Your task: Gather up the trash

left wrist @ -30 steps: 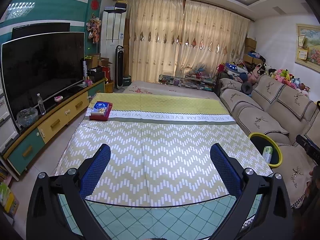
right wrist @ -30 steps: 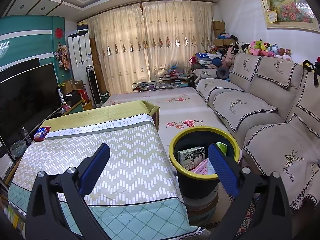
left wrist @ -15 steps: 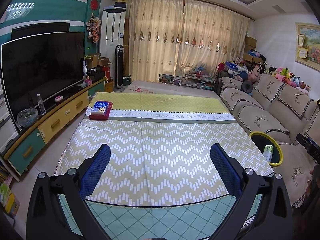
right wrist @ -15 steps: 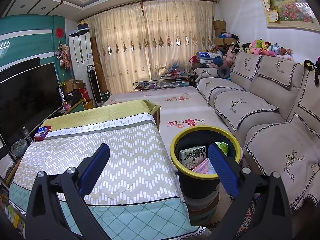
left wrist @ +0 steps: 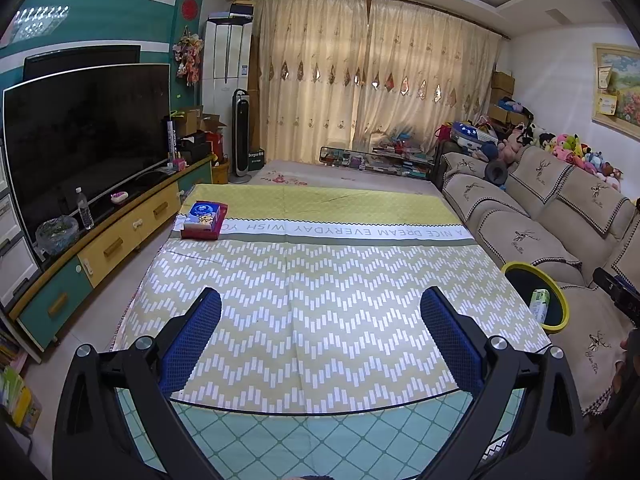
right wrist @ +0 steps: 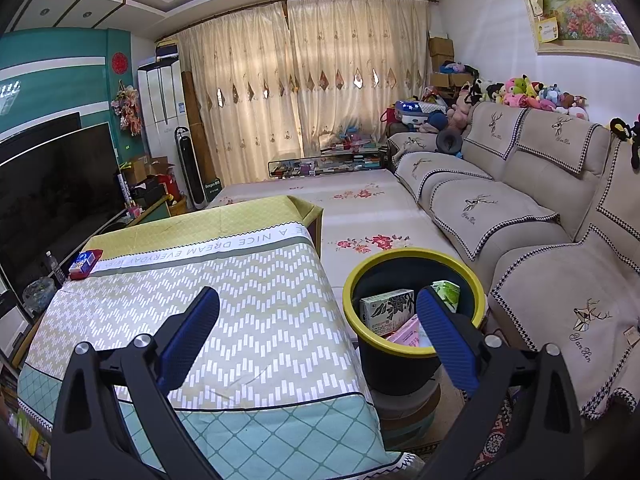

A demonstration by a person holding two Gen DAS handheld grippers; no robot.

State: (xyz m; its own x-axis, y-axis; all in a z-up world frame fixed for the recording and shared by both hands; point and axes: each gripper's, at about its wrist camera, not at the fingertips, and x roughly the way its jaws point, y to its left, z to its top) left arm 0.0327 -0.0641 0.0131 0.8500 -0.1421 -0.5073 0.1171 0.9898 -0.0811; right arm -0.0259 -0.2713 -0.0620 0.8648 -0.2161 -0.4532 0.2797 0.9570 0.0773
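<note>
Holding both grippers above the table (left wrist: 320,288), we note nothing between either pair of fingers. The left gripper (left wrist: 320,316) has its blue-padded fingers (left wrist: 200,332) spread wide, over the chevron-patterned cloth. The right gripper (right wrist: 318,316) is likewise spread wide; its left finger hangs over the cloth near the table's right edge, its right finger (right wrist: 444,336) overlaps the bin in view.

The bin (right wrist: 356,300), black with a yellow rim, stands on the floor just beside the table's right edge, between table and sofa (right wrist: 520,208). Inside it we see a white box with dark flower print (right wrist: 386,310), a green and white carton (right wrist: 448,292) and a pink box (right wrist: 406,336). From the left wrist view the same bin (left wrist: 520,266) shows at the table's far right, with the carton (left wrist: 539,306) upright inside.

On the table's far left corner lies a red box with a blue and white pack (left wrist: 204,220) in it, well apart from both grippers; the right wrist view shows it too (right wrist: 85,264).

Left of the table runs a low cabinet (left wrist: 112,248) carrying a large dark TV (left wrist: 88,140) and a water bottle (left wrist: 85,208). Drawn curtains (left wrist: 372,88) close the far wall; plush toys (right wrist: 532,94) line the sofa back
</note>
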